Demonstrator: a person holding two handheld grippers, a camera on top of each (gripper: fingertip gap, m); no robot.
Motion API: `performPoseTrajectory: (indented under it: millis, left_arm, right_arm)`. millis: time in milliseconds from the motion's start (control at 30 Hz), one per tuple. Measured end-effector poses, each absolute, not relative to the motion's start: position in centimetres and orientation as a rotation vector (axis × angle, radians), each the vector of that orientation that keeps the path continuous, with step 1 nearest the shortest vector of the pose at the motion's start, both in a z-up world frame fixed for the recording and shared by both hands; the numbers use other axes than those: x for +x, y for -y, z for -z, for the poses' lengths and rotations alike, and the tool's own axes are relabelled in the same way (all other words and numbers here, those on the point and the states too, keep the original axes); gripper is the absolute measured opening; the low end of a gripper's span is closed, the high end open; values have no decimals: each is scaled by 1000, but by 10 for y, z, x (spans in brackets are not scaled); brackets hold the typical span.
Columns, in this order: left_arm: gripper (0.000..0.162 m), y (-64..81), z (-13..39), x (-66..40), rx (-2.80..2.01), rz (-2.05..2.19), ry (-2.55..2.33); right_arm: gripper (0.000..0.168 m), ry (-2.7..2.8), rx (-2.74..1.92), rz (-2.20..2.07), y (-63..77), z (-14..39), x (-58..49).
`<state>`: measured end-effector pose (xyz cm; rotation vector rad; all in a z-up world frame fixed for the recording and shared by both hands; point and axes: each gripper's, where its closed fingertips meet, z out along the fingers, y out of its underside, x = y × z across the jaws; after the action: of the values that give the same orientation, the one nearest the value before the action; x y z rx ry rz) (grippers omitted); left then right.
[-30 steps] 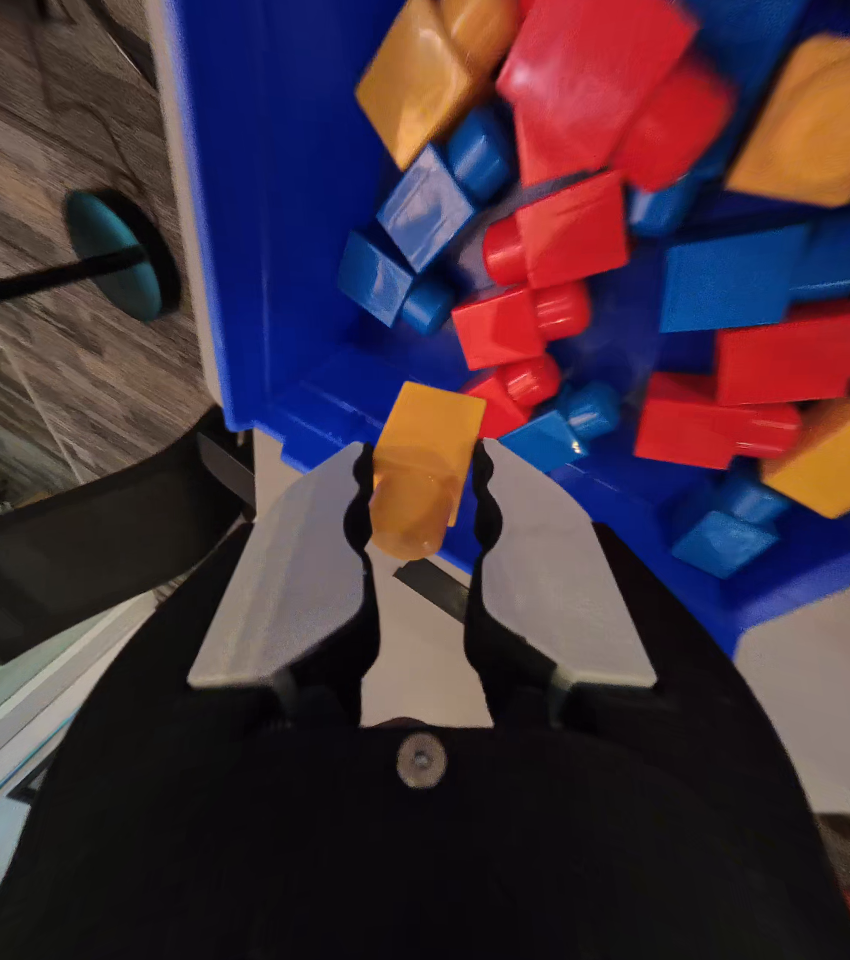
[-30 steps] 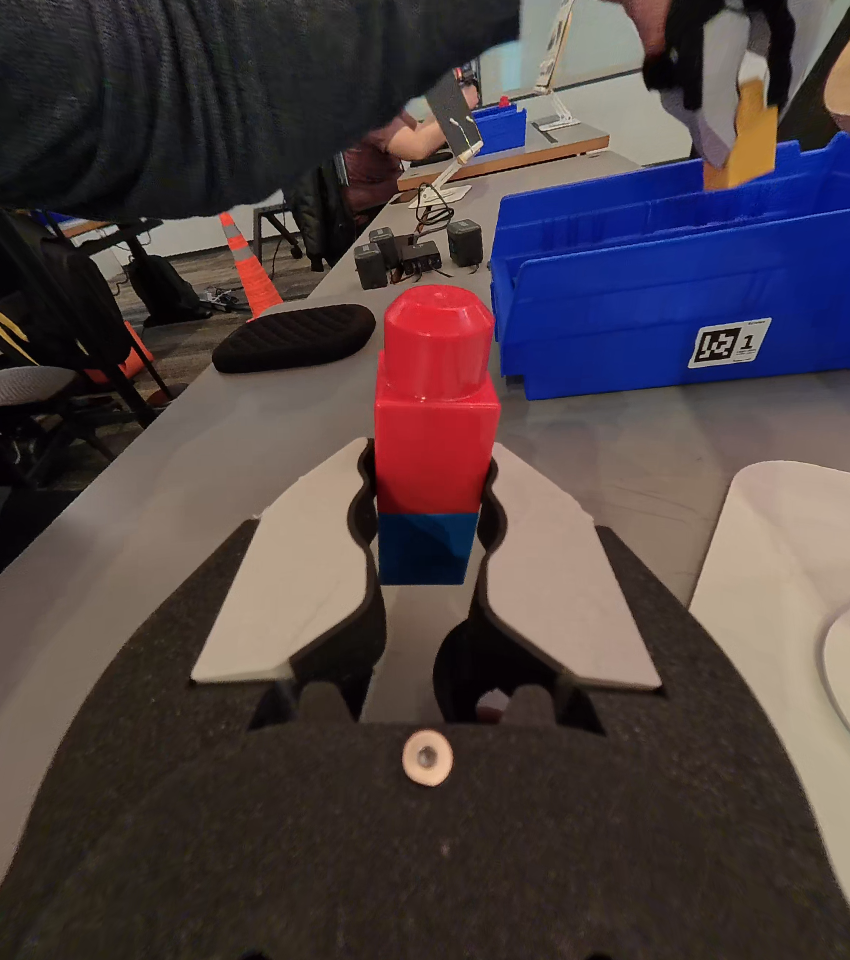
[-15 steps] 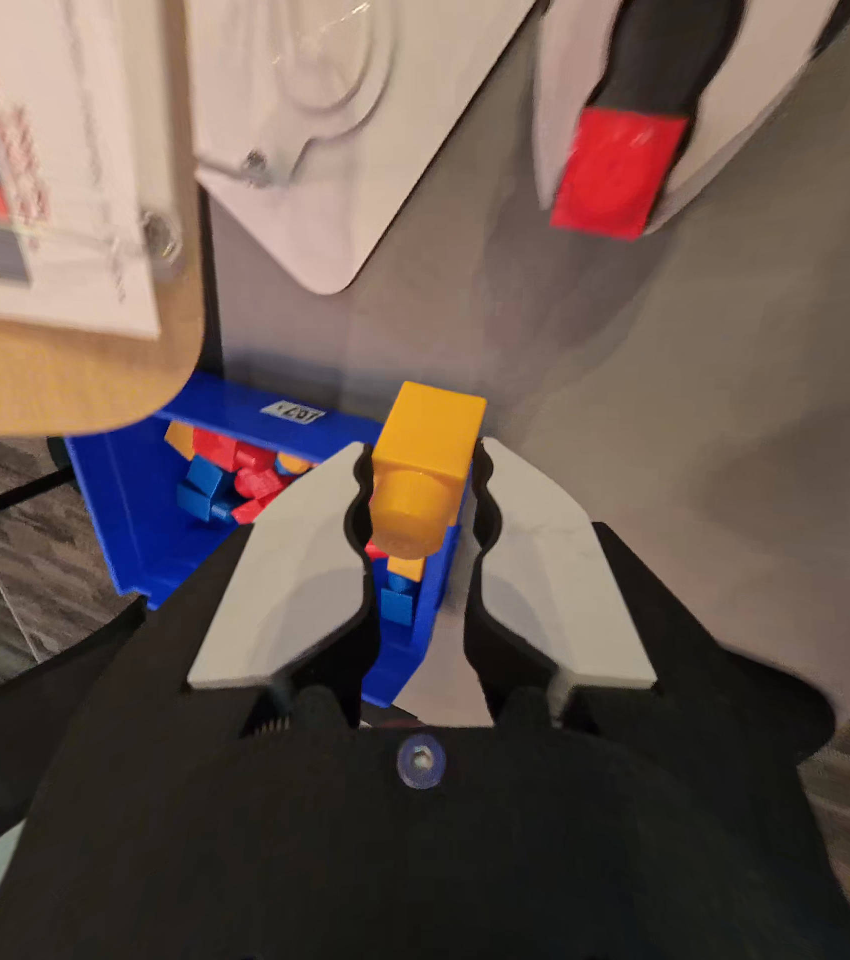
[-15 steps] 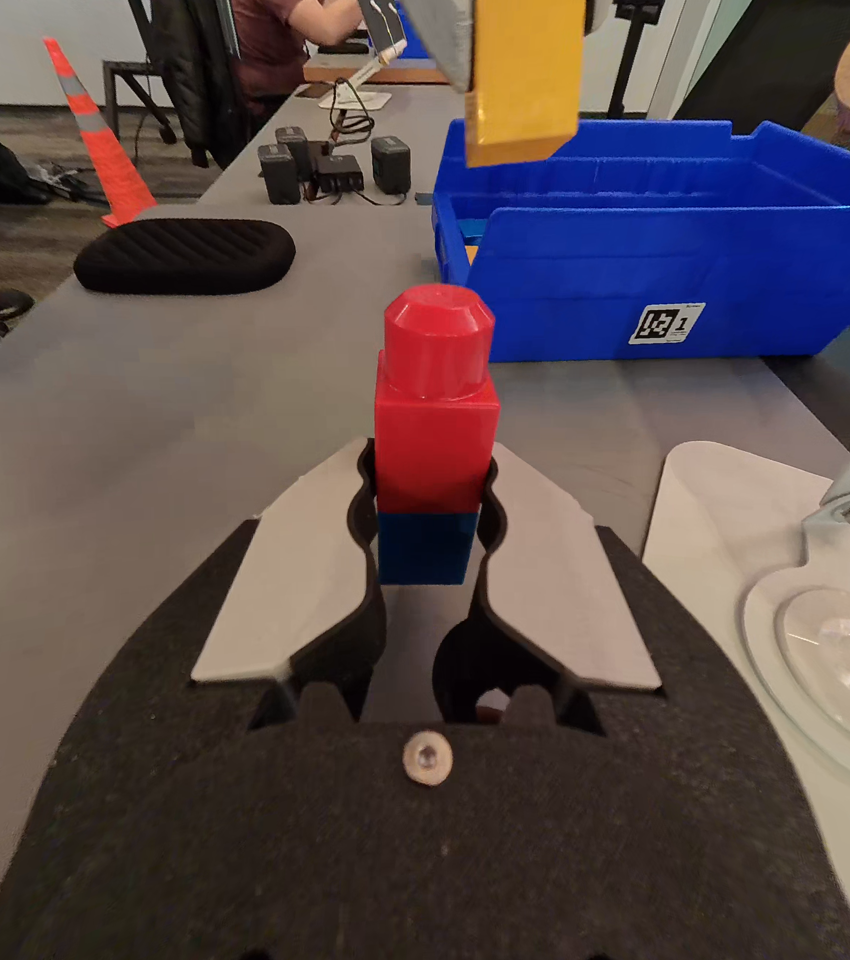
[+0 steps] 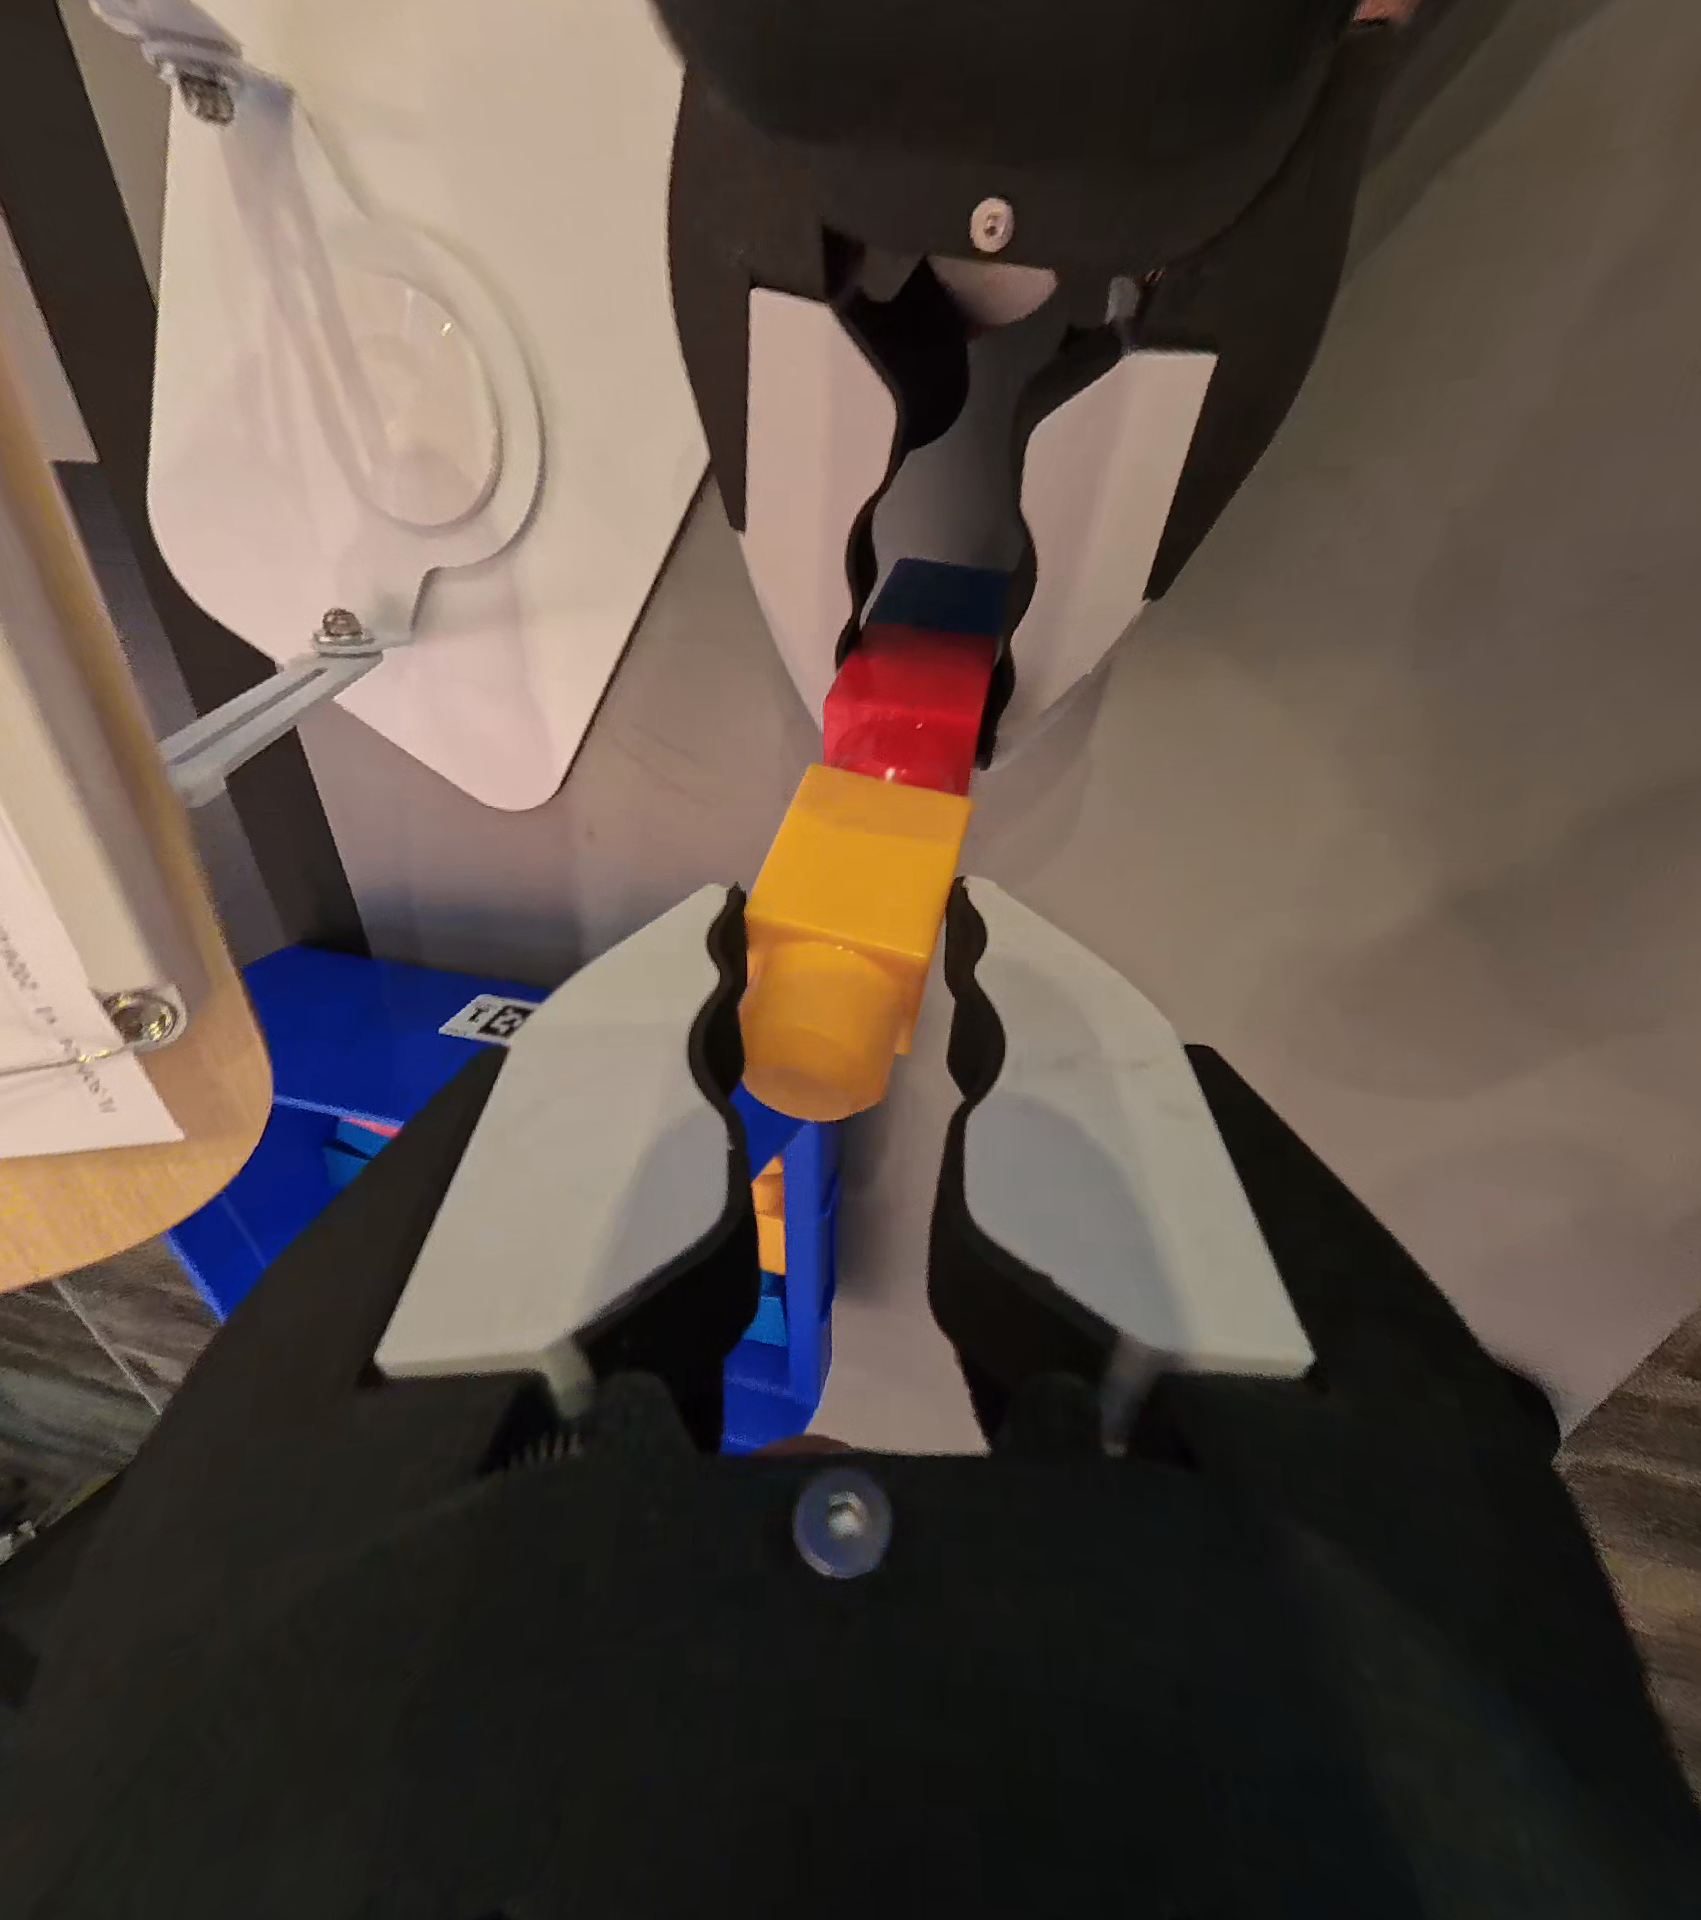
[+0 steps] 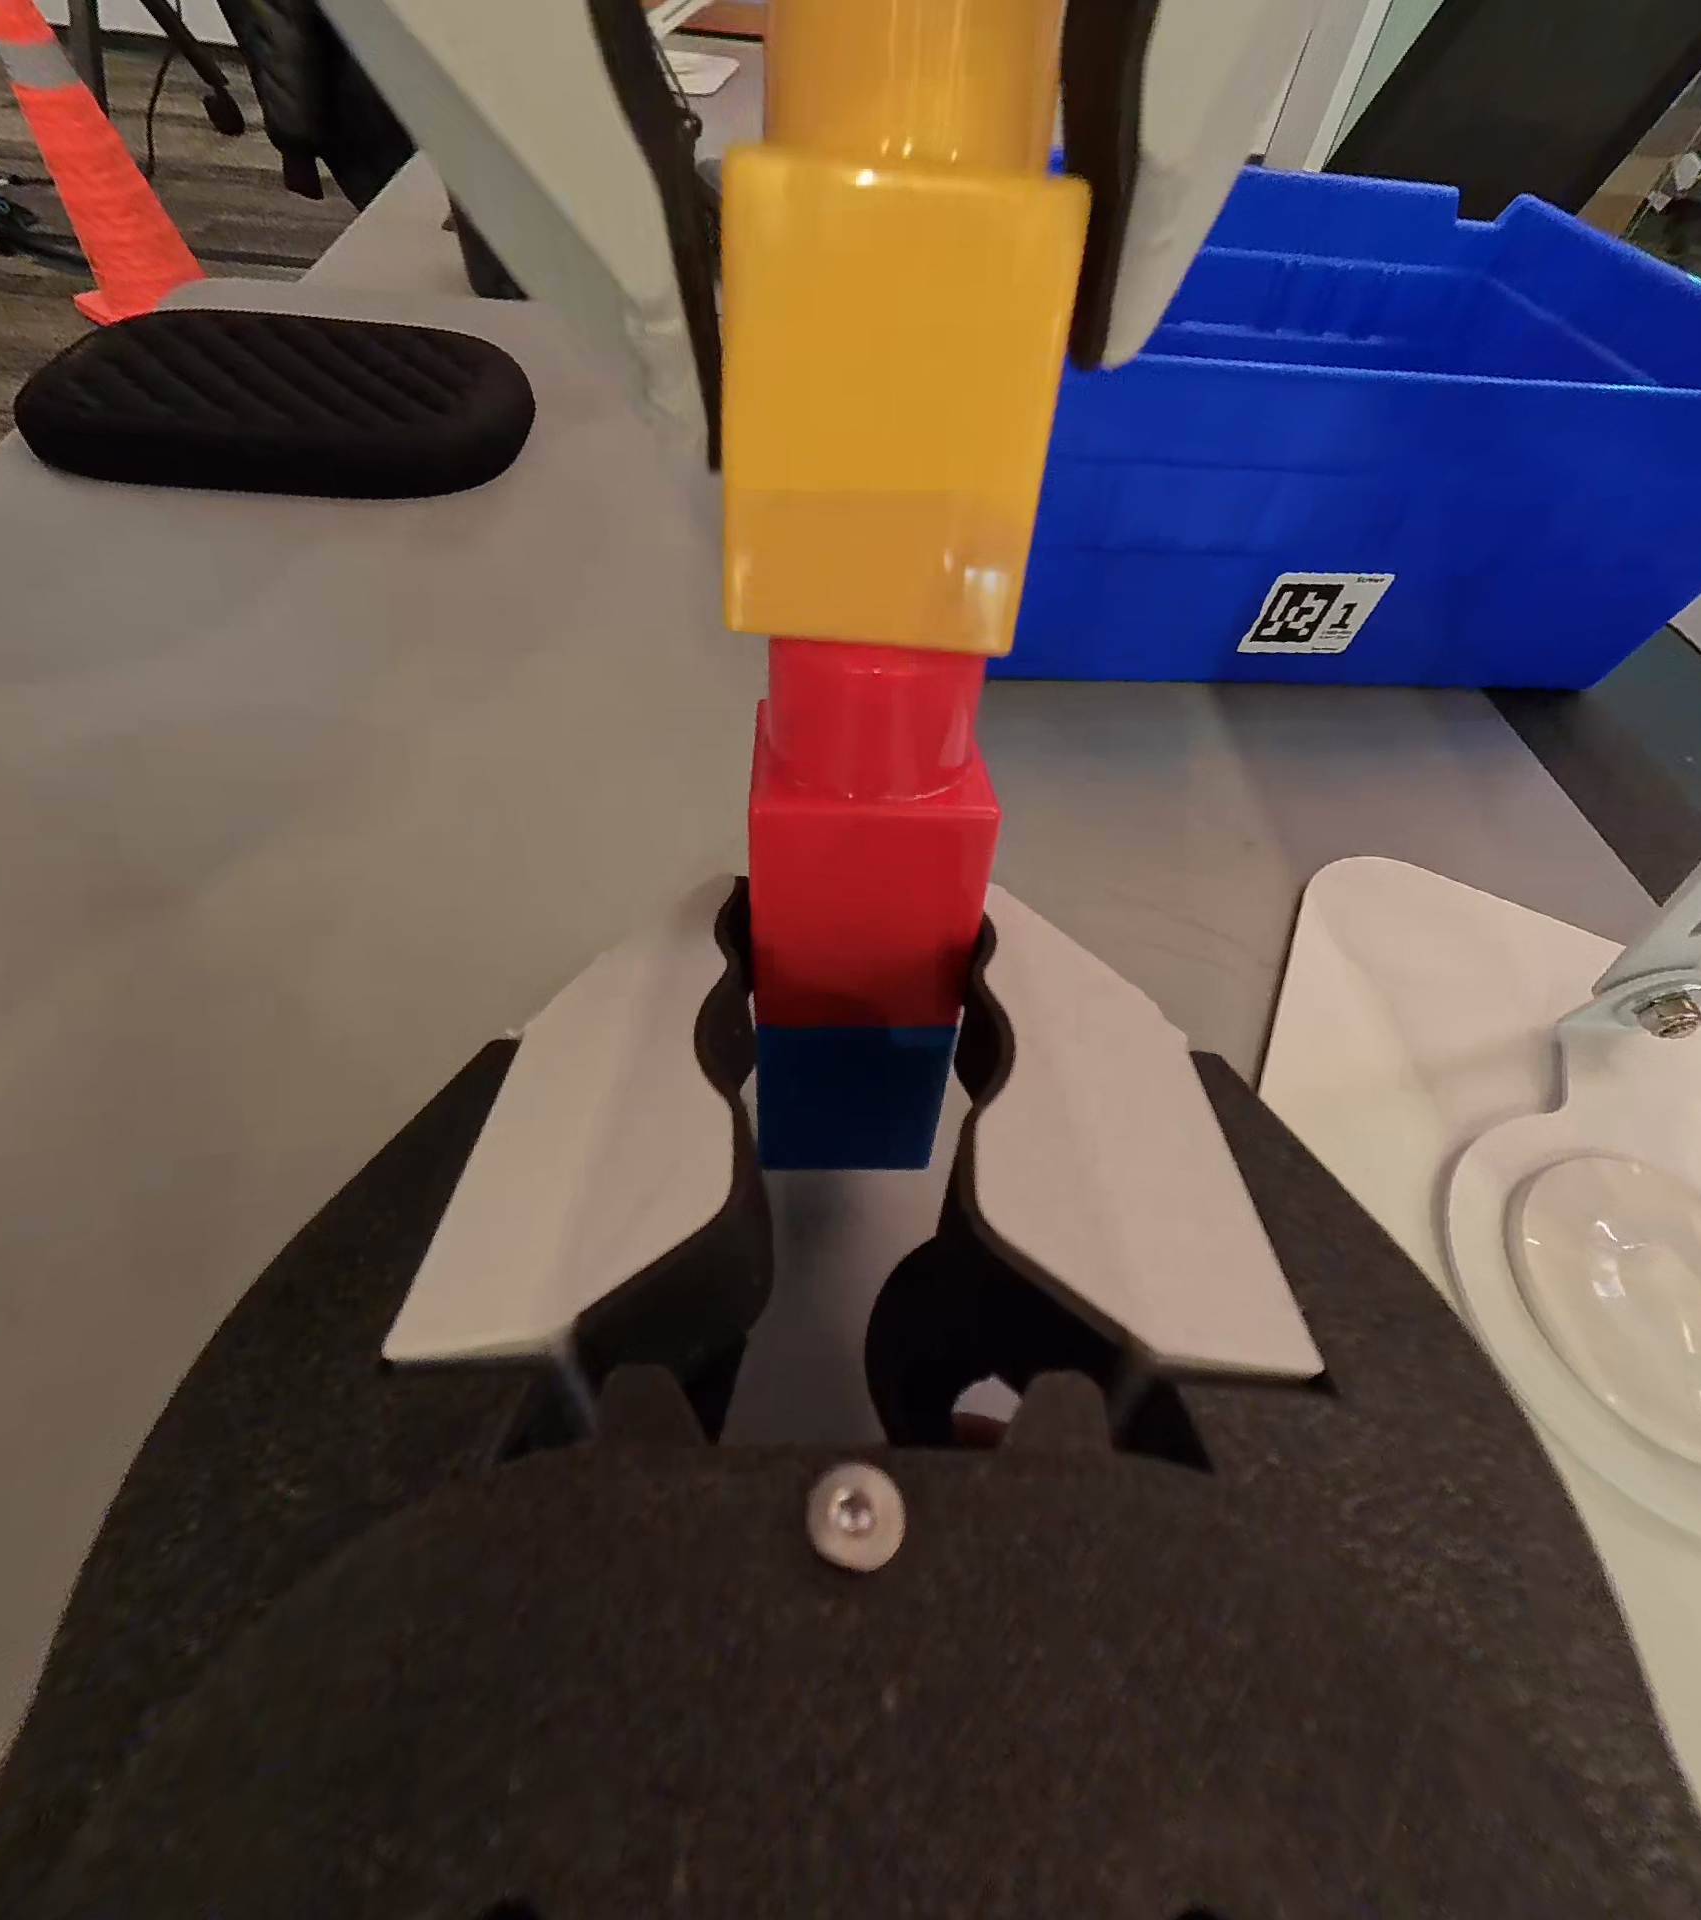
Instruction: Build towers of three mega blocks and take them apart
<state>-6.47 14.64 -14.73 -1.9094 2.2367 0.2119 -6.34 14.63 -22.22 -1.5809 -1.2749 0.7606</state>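
My right gripper (image 6: 861, 935) is shut on a stack of a red block (image 6: 872, 894) on a blue block (image 6: 851, 1096), held upright over the grey table (image 6: 306, 779). My left gripper (image 5: 841, 925) is shut on a yellow block (image 5: 851, 914) and comes from above. The yellow block (image 6: 893, 405) sits over the red block's stud, which still shows partly below it. In the left wrist view the red block (image 5: 908, 701) and blue block (image 5: 939, 597) lie in line beyond the yellow one, between the right gripper's fingers (image 5: 794, 499).
A blue bin (image 6: 1397, 468) with more blocks stands at the back right; it also shows in the left wrist view (image 5: 347, 1039). A white board with a clear lens (image 6: 1604, 1247) lies at right. A black pad (image 6: 274, 400) lies at back left, an orange cone (image 6: 87, 177) beyond. Left tips to right tips: about 8 centimetres.
My left gripper has carried the yellow block from over the bin down onto the red block's stud. The right gripper has held the red and blue stack nearly still.
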Motion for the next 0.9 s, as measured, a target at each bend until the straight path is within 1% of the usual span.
performPoseTrajectory:
  millis: [233, 900]
  left_arm:
    - [36, -148, 159, -59, -1933, -232, -2237]
    - [36, -146, 163, -48, -1902, -119, -2159]
  right_arm:
    - [35, 1282, -1596, -714, -149, 226, -62]
    - [34, 1272, -1585, -687, -149, 223, -59]
